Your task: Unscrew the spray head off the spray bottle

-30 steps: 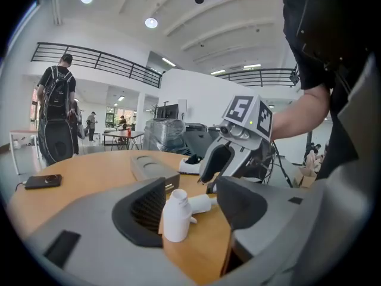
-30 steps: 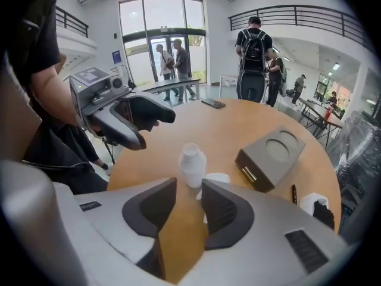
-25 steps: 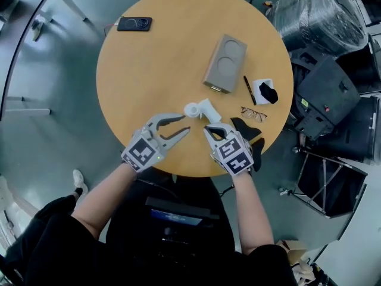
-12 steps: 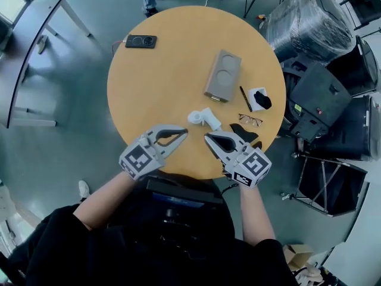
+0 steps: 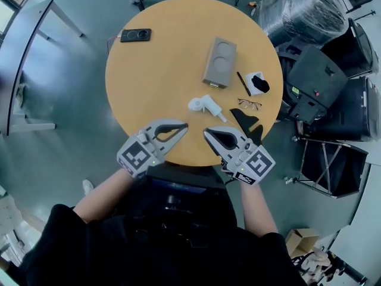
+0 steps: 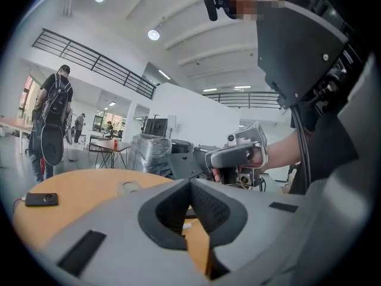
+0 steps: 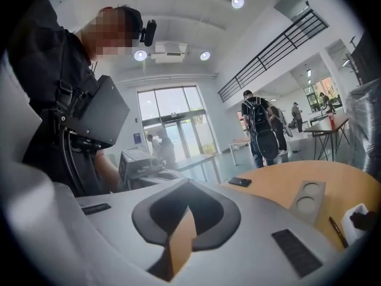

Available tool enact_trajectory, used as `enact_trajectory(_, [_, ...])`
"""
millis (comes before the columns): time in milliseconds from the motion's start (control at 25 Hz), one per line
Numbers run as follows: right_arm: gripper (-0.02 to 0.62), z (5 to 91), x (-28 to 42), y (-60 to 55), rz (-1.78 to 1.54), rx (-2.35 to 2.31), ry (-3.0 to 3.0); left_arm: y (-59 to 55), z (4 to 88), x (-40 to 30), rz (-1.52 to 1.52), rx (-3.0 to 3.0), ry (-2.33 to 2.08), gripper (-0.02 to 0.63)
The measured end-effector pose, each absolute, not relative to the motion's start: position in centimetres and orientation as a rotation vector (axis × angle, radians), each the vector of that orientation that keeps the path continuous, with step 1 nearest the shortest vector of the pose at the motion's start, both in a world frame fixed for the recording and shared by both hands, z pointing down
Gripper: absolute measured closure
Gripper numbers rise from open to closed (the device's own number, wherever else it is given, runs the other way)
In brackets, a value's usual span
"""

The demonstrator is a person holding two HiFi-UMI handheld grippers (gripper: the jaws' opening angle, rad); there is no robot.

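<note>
Spray bottle (image 5: 205, 106) lies on its side on the table (image 5: 161, 70), a small white thing just beyond the two gripper tips and roughly between them, touched by neither; at this size I cannot tell which end is the head, nor whether it is still screwed on.

Left gripper (image 5: 183, 125) has its jaws pressed together with nothing between them; right gripper (image 5: 207, 132) is the same, pads meeting and only bare tabletop showing through the gap behind them.

Likely troubles, as I judge them: both pairs of jaws must spread before anything can be gripped, and a closed tip pushed forward would only shove the bottle away; lying flat and light, it may roll or skid toward the glasses (image 5: 250, 104) and pen (image 5: 243, 83) to the right; if only one part is clamped, a twist would spin the whole thing instead of loosening the thread; a pinch on the thin end might bend it or slip off.
</note>
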State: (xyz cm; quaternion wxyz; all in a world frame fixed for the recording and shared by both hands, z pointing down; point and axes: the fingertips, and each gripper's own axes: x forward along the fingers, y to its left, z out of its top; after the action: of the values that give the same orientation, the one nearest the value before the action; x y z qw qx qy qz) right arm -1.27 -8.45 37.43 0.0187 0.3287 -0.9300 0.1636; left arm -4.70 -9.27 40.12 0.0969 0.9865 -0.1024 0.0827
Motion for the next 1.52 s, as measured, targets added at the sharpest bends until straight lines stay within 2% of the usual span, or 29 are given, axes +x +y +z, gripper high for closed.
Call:
enact_trajectory(560, [0.581,31.7,-2.2,-5.5,0.247,1.046,-2.993,-6.7,35.6,-4.8,0.145,2.967,-0.319,0.591])
enact_trajectory(1520, [0.581,29.6,0.5,-5.7,0.224,0.993,-3.057,-6.3,33.7,-2.0,0.124,2.961,-0.383,0.591])
